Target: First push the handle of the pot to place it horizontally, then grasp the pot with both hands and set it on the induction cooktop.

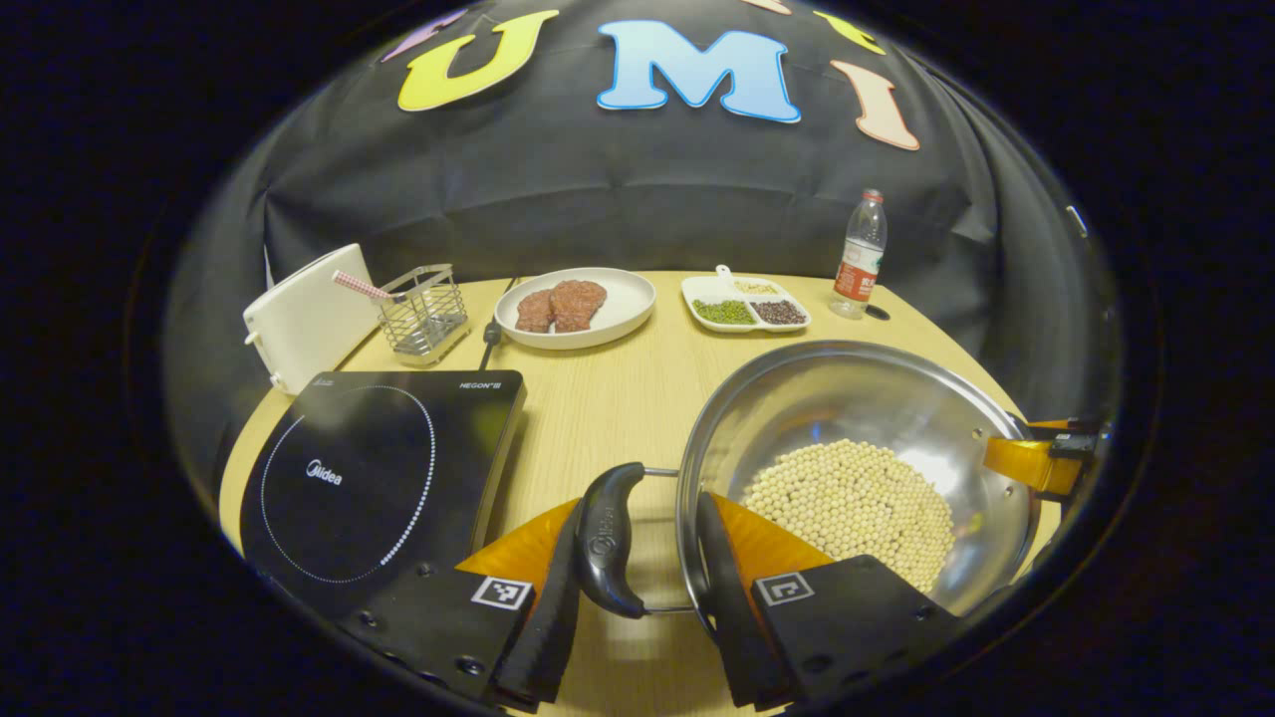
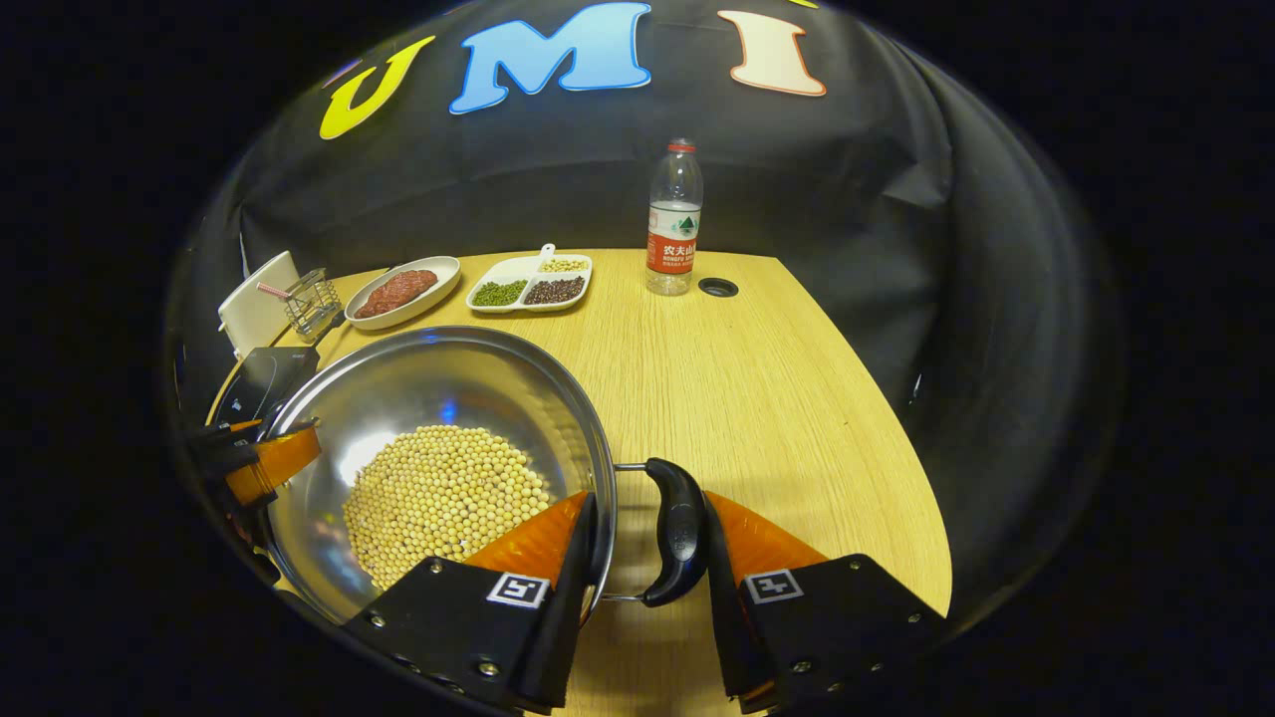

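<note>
Item 1: pot (image 1: pixel 857 448), steel, wide and shallow, holding a heap of soybeans (image 1: pixel 852 508). Sits on the wooden table (image 1: pixel 598 408), just right of the induction cooktop (image 1: pixel 379 478) in left gripper view; not on the cooktop.

Item 2: my left gripper (image 1: pixel 637 597). Jaws part open, straddling the pot's left handle (image 1: pixel 610 538): one finger outside the black grip, the other inside the pot rim. Can't tell if both press on it.

Item 3: my right gripper (image 2: pixel 642 588). Same setup on the opp. side: right handle (image 2: pixel 677 528) between the fingers, one finger over the rim inside the pot, the other outside the grip. Contact unclear. Also visible at far edge of pot in left gripper view.

Item 4: both handles lie level, sticking out sideways from the rim.

Item 5: bkgd, rear of table, left to right in left gripper view:
- white board (image 1: pixel 309 319), leaning
- wire basket (image 1: pixel 426 314) w/ a checked-handle utensil
- round plate (image 1: pixel 578 307) w/ two pcs of red meat
- divided dish (image 1: pixel 745 304) w/ green, dark and pale beans
- water bottle (image 1: pixel 861 254), upright, near the far right corner
</note>
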`<action>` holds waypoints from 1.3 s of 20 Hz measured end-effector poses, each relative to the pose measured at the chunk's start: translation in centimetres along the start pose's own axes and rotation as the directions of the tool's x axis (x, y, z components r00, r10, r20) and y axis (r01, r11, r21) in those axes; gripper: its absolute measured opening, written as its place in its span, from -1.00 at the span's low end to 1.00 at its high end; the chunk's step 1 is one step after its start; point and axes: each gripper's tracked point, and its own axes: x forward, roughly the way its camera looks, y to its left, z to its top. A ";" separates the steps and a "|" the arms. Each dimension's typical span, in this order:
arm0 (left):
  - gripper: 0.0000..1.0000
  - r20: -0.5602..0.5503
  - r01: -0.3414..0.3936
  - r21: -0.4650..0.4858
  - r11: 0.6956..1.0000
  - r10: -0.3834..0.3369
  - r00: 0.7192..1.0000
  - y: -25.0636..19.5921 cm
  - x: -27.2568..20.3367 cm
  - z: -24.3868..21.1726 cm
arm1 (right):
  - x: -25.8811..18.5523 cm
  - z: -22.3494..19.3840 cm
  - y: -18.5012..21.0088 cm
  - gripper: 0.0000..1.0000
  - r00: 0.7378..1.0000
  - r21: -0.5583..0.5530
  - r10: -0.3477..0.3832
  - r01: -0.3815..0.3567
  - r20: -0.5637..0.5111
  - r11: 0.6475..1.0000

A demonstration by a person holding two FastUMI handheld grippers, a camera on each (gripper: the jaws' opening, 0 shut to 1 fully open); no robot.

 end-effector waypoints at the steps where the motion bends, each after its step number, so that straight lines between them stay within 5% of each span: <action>1: 0.30 0.012 -0.004 0.001 1.000 0.004 1.000 0.0 -0.3 0.2 | -0.4 0.3 -0.1 0.14 1.000 0.004 0.002 -0.002 0.006 1.000; 10: 0.34 0.071 -0.014 -0.005 1.000 0.014 0.997 2.9 -4.3 2.8 | -4.1 2.4 2.8 0.13 1.000 0.020 -0.002 0.001 0.022 1.000; 24: 0.25 0.083 0.007 0.030 1.000 -0.009 0.997 16.3 -6.8 4.3 | -7.0 3.1 15.1 0.13 0.999 0.062 -0.005 0.003 0.038 0.998; 25: 0.42 0.082 0.009 0.032 0.999 -0.012 0.997 17.3 -6.8 4.5 | -7.2 3.2 15.9 0.14 0.999 0.064 -0.007 0.004 0.039 0.998; 26: 0.25 0.083 0.011 0.035 0.999 -0.014 0.996 18.3 -6.6 4.5 | -7.3 3.2 16.8 0.13 0.999 0.067 -0.008 0.005 0.039 0.998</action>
